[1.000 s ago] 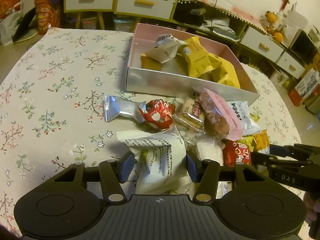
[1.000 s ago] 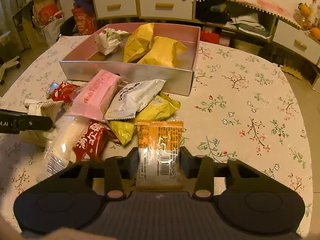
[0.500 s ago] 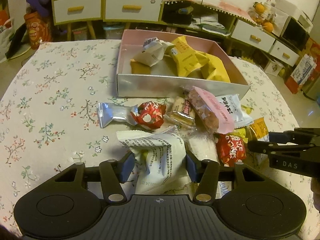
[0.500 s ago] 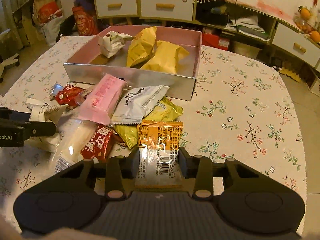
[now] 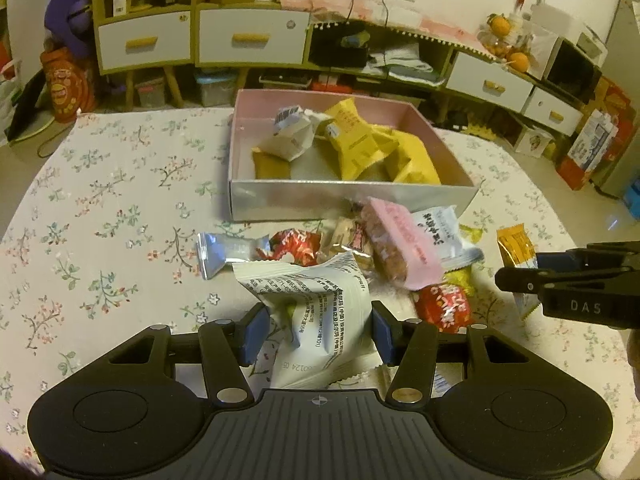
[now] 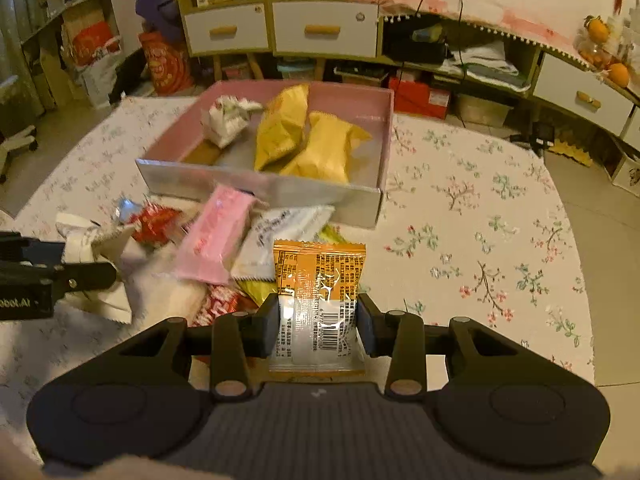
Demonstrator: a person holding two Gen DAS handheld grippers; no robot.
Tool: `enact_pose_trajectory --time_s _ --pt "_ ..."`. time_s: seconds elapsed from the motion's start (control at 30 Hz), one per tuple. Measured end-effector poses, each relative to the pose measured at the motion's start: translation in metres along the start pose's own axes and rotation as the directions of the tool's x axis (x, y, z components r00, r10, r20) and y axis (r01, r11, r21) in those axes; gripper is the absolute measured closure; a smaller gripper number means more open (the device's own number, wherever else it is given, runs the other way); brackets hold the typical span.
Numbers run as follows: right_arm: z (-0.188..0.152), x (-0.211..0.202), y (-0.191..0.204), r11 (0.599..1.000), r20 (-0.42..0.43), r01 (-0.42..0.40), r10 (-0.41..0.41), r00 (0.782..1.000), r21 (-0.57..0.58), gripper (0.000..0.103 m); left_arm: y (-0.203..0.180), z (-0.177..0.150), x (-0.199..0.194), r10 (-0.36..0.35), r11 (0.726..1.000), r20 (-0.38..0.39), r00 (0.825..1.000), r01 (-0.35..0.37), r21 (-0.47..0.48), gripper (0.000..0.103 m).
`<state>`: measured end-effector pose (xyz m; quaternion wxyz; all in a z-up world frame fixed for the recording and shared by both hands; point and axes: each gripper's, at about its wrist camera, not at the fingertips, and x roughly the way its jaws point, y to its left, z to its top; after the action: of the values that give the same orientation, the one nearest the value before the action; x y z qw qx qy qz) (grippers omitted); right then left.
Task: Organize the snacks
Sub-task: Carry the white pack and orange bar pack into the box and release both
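Snacks lie in a loose heap on the floral tablecloth, just before the silver-sided box with its pink lining. In the left wrist view the left gripper is clamped on a white printed packet, pads pressing its puffed sides. It is crinkly film, light and soft — likely slippery, best taken across the middle, not by the serrated ends. Beyond it sit a red foil sweet, a pink bar and yellow packets already in the box.

In the right wrist view the right gripper is closed on an orange packet — flat, glossy, with a clear barcode panel — held upright at its lower half. Its contents may be brittle, so a gentle squeeze seems wise.
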<state>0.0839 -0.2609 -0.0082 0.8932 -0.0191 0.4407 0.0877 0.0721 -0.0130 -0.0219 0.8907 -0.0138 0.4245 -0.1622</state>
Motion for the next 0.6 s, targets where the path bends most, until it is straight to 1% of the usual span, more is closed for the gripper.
enact_pose_trajectory --time_s 0.2,0.3,0.37,0.5,0.53,0.6 --pt "0.012 -0.011 0.002 1.0 0.056 -0.008 0.007 0.998 0.014 0.067 0.002 0.007 -0.014 -0.023 1.0 0.034 0.999 0.023 -0.005 0.051" --pt "0.022 -0.008 0.002 1.0 0.062 -0.007 0.006 0.998 0.029 0.066 0.001 0.016 -0.018 -0.042 0.999 0.058 0.997 0.042 0.007 0.051" --pt "0.03 -0.006 0.001 0.999 0.072 -0.005 0.003 0.997 0.04 0.066 0.0 0.027 -0.019 -0.043 0.999 0.097 0.994 0.041 0.024 0.051" --pt "0.05 0.003 -0.007 0.996 0.088 -0.032 0.025 0.996 0.078 0.066 -0.004 0.051 -0.014 -0.046 0.998 0.15 0.988 0.038 0.057 0.051" --pt "0.054 0.005 -0.01 0.996 0.09 -0.038 0.031 0.995 0.083 0.066 -0.005 0.058 -0.011 -0.048 0.997 0.156 0.987 0.038 0.068 0.051" --pt "0.065 0.014 -0.015 0.996 0.087 -0.037 0.03 0.996 0.082 0.066 -0.008 0.074 0.0 -0.058 0.996 0.142 0.988 0.047 0.079 0.051"
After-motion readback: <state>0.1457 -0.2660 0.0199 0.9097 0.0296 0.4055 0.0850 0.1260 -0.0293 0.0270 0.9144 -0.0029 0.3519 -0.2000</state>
